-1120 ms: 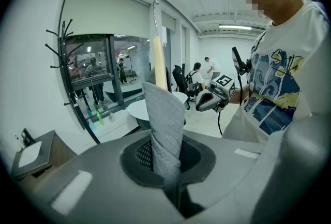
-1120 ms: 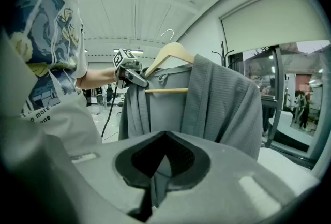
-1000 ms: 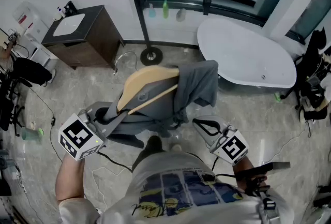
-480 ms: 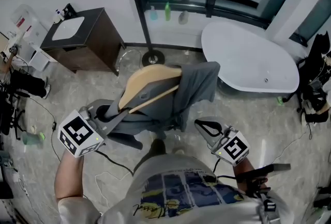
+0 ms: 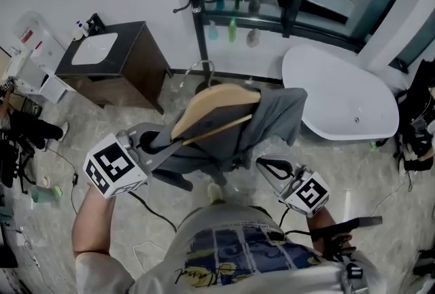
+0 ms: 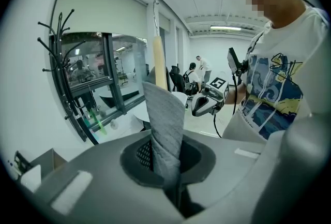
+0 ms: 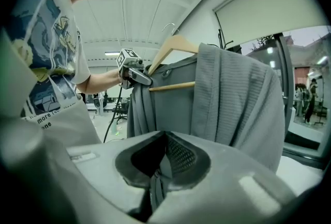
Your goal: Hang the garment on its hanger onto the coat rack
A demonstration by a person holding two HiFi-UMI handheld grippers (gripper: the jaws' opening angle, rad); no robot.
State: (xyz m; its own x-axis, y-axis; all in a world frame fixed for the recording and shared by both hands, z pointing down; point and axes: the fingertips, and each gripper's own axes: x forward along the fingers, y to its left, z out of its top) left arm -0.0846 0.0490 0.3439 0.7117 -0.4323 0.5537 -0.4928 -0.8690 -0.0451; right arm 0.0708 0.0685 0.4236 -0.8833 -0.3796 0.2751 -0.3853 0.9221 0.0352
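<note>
A white bathtub (image 5: 340,92), black coat rack (image 5: 200,34) and dark cabinet (image 5: 115,79) stand beyond the grey garment (image 5: 272,116), held aloft on its wooden hanger (image 5: 211,106) near the rack, covering its foot. The left gripper (image 5: 158,147) has its jaws clamped on the cloth. The right gripper (image 5: 261,163) has its jaws together, empty, just beside it. The left gripper view shows the rack's branching top (image 6: 59,24), cut off in the head view.

The garment (image 5: 273,116) was matt grey ribbed knit cloth, on a smooth pale wood hanger (image 5: 216,104). Coat rack (image 5: 198,24) looked like black metal, pretty matt. Floor (image 5: 380,174) was glossy stone-look tile, tub (image 5: 340,92) shiny white.
</note>
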